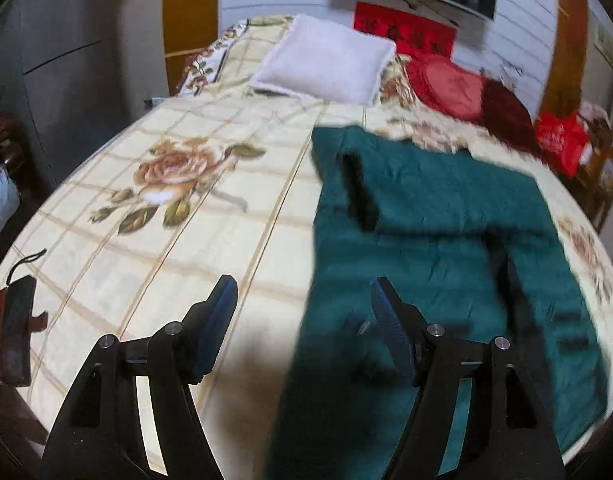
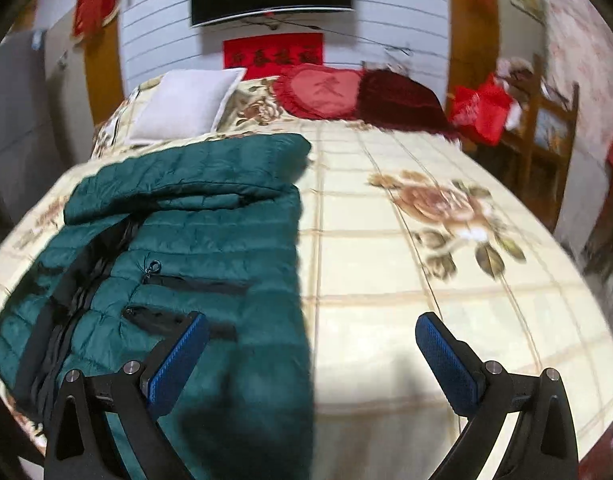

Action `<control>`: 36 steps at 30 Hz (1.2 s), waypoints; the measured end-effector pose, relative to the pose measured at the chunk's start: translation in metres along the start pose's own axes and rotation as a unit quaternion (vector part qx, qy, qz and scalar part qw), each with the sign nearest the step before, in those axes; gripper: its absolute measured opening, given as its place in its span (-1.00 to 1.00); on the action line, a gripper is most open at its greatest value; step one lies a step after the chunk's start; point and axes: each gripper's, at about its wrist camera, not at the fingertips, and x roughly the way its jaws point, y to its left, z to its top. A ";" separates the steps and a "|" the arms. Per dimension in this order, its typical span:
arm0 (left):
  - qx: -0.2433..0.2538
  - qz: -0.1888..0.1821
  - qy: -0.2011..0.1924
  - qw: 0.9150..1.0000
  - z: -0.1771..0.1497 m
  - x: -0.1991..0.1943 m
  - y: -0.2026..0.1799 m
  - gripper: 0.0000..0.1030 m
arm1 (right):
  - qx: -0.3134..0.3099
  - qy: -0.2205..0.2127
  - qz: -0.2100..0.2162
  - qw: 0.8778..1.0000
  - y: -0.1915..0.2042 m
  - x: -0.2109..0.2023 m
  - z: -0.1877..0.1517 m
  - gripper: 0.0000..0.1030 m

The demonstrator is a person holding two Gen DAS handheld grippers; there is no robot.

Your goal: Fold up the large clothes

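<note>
Two grippers, both empty, both held above the bed [image 1: 118,208]. Far left in the left wrist view a dark phone-like object [image 1: 12,332] with a loop cord lies at the bed's edge, clear of the work. Next, left gripper [image 1: 304,312]: jaws spread, nothing between the blue pads, only the floral bedspread and the jacket's near left edge below them. No contact with fabric.

Green puffer jacket [image 1: 434,216] lies on the bed, right of centre in the left view, left of centre in the right view [image 2: 194,232]. Front side up, dark zipper line and two zip pockets showing. Upper part looks doubled over into a thick roll across the top, with a sleeve seemingly tucked in; lower body flat toward the near edge. Partly folded, I'd say, not finished.

Right gripper [image 2: 312,356]: jaws wide apart, nothing held, left finger over the jacket's lower right part, right finger over bare bedspread.

White pillow [image 2: 186,104] and red heart cushion [image 2: 322,92] sit at the far end, well apart from the jacket.

Step, as a guess: between folds, regrasp pending. Next move likely needs both grippers down to the jacket's near hem or side edges, pinching the thick quilted layers fully, then carrying them over evenly so the roll does not spring loose.
</note>
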 end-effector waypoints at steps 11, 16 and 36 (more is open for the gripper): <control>-0.002 -0.058 0.061 0.996 -0.095 0.000 0.022 0.35 | -0.003 0.099 0.044 0.994 -0.007 0.006 -0.052 0.99; -0.007 -0.095 0.070 0.993 -0.106 0.001 0.013 0.35 | 0.027 0.103 0.110 0.988 -0.007 0.004 -0.067 1.00; 0.003 -0.192 0.090 0.977 -0.108 -0.009 0.010 0.95 | 0.022 0.087 0.200 0.976 0.011 -0.004 -0.076 1.00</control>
